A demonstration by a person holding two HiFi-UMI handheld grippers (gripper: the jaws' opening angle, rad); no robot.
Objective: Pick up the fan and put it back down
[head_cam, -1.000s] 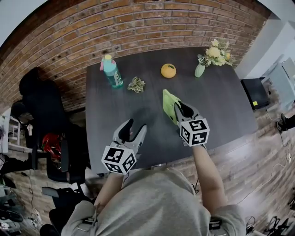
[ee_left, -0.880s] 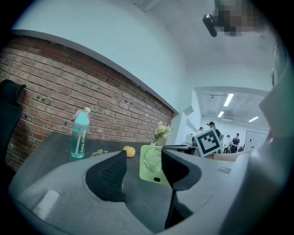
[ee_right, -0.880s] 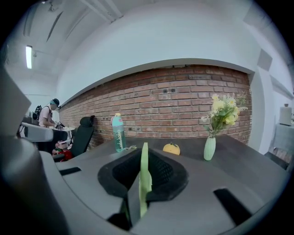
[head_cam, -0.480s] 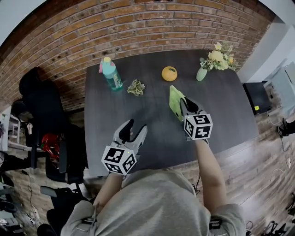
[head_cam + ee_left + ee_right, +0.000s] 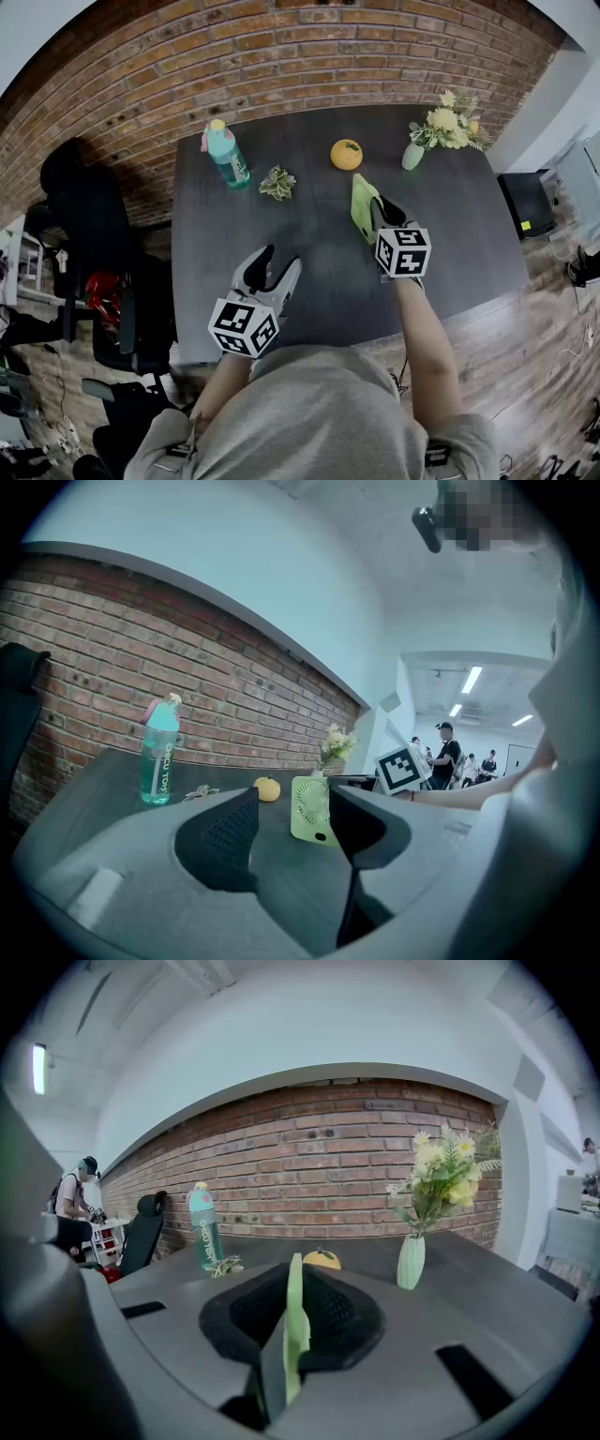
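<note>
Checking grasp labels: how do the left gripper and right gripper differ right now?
The left gripper has its jaws apart with nothing between them, while the right gripper is shut on the green fan. The left gripper sits nearer the person, while the right gripper reaches further over the table, toward the orange. Both point away from the person, and each carries a marker cube.

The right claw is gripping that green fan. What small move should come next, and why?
Probably ease the fan down until it stands on the table. The right claw is shut on its thin edge, and the tabletop under it looks bare, with the orange and vase standing farther off.
</note>
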